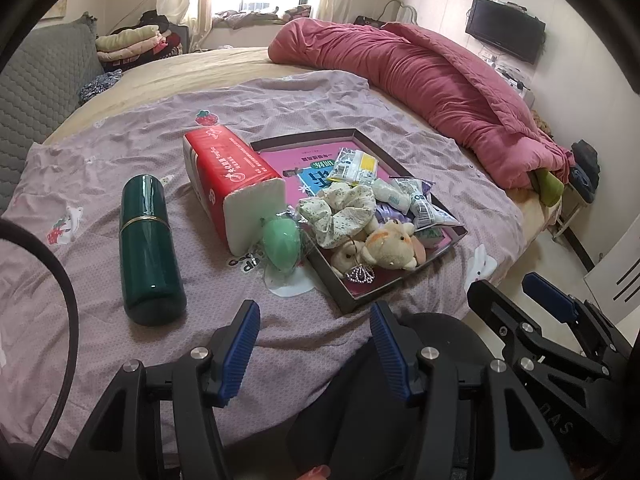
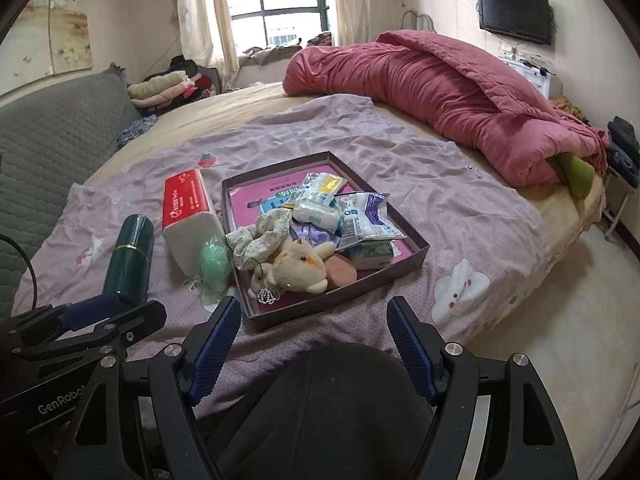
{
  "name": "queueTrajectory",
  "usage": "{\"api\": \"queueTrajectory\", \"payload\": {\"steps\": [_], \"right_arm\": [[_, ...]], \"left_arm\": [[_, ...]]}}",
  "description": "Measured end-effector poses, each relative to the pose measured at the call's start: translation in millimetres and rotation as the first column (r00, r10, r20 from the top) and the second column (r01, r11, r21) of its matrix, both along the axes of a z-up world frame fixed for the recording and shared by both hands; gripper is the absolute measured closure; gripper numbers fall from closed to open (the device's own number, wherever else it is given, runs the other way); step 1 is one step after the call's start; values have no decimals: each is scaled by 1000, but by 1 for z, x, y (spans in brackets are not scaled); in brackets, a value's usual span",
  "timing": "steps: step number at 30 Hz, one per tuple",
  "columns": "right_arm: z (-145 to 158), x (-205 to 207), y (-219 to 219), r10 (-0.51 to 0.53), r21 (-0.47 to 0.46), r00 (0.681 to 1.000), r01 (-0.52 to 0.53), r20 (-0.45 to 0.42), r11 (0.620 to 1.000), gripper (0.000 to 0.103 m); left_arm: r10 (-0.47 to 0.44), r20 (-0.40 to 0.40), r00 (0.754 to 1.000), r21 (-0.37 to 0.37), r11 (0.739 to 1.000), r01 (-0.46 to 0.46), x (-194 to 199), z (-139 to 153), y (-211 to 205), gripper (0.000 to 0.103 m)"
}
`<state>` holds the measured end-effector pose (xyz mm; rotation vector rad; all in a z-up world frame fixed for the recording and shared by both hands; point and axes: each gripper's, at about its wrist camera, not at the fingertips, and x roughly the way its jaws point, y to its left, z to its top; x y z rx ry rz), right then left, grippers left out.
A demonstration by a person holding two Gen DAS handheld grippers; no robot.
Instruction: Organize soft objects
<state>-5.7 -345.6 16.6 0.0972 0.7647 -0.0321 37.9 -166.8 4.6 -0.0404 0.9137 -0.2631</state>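
Orange sponge (image 2: 341, 271) in right view only

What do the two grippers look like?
Both the left gripper and the right gripper are black metal frames with silver bolts and ribbed blue pads on the fingers. White lettering marks the left one's side; a black cable loops beside it.

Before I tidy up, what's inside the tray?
In the tray: plush toy, floral scrunchie, wrapped packets, an orange piece, all on a pink printed sheet. Whatever lies under the pile is hidden.

Green flask (image 1: 151, 250) on lilac sheet (image 1: 120, 152), pink quilt (image 1: 432, 80), wall television (image 2: 515, 15).
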Motion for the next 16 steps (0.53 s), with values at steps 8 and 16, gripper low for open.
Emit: {"api": "queueTrajectory", "payload": {"steps": [8,16], "right_arm": [[-1,1,-1,-2,4,1000,2,-5,1000,26],[-1,0,-1,-5,5,1000,5,-5,1000,26]], "left_arm": [[5,-3,1000,3,1000,-5,0,-1,2,46],[6,-10,1000,1,1000,-6,0,-3,3,46]]}}
